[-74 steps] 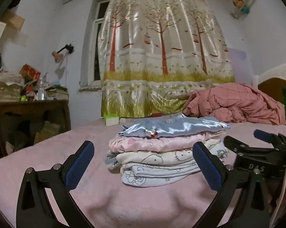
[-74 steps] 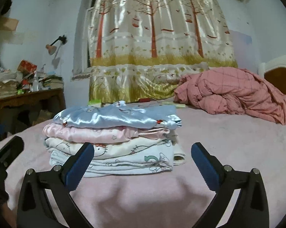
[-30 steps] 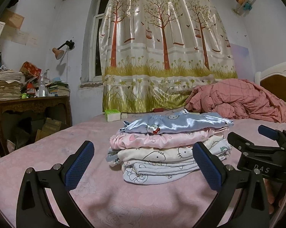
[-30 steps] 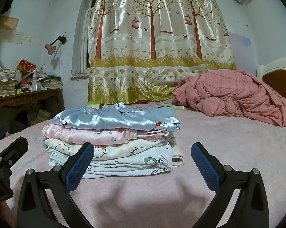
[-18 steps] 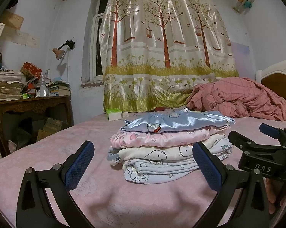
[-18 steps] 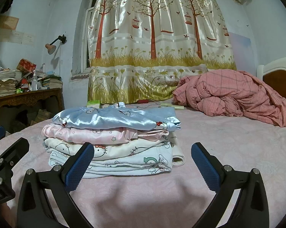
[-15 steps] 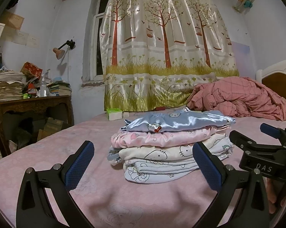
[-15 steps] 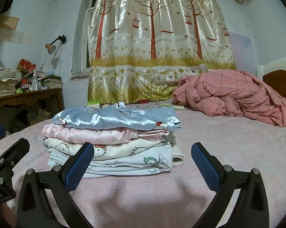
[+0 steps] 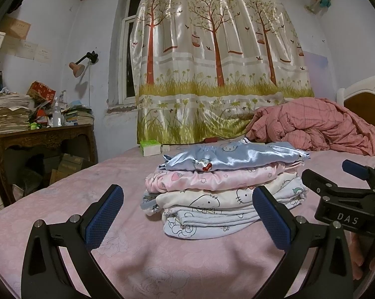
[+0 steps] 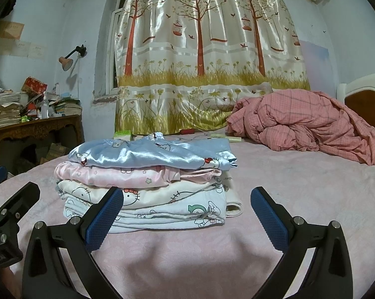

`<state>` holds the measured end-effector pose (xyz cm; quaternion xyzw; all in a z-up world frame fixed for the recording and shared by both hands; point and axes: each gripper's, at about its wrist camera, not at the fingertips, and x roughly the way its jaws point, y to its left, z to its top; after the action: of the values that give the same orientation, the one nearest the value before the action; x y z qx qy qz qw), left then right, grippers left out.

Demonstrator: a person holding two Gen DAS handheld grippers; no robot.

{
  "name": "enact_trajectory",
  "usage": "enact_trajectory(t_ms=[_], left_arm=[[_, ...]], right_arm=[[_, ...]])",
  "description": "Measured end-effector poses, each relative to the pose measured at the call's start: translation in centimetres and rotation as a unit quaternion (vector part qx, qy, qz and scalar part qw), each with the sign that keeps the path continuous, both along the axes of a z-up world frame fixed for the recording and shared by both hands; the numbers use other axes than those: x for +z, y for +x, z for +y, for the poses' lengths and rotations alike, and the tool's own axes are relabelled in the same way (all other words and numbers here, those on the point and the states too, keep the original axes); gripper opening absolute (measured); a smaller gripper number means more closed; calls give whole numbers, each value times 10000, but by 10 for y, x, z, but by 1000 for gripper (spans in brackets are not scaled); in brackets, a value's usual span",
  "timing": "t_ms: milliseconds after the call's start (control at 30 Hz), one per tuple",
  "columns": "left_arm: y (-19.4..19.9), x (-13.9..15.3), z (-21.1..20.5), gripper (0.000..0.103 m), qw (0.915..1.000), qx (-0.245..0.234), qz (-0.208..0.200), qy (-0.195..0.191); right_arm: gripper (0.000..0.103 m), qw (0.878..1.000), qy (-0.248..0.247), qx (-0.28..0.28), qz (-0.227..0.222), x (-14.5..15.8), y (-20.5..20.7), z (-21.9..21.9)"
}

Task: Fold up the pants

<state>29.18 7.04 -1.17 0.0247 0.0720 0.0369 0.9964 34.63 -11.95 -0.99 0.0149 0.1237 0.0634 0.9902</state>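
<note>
A: What fills the room, biggest first?

B: The bed, under a pink sheet, with a tree-print curtain behind it and a crumpled pink quilt at the far right. A cluttered wooden desk stands to the left.

A: And the pants?

B: In a stack of folded garments in the middle of the bed: a shiny blue pair on top, a pink pair under it, and cream and white cartoon-print pieces below.

A: The grippers?

B: The left gripper and the right gripper both sit low, just short of the stack, jaws wide apart and holding nothing. Each shows at the edge of the other's view, side by side.

A: So which step is this?

B: I judge the folding finished or between garments; every piece looks squared off and no loose pants are in sight.

A: The next move?

B: If another pair waits out of view, fetch it and spread it flat on the bare sheet. Otherwise only the blue pair's trailing corner wants tucking, with a light pinch, since satin slides.
</note>
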Motion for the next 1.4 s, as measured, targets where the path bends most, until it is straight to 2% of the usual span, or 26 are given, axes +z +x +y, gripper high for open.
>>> enact_trajectory(t_ms=[1400], left_arm=[[4,-3,3,103,10000,-22,22,69]], right_arm=[[102,10000,-17,29,57,-3,2,-2]])
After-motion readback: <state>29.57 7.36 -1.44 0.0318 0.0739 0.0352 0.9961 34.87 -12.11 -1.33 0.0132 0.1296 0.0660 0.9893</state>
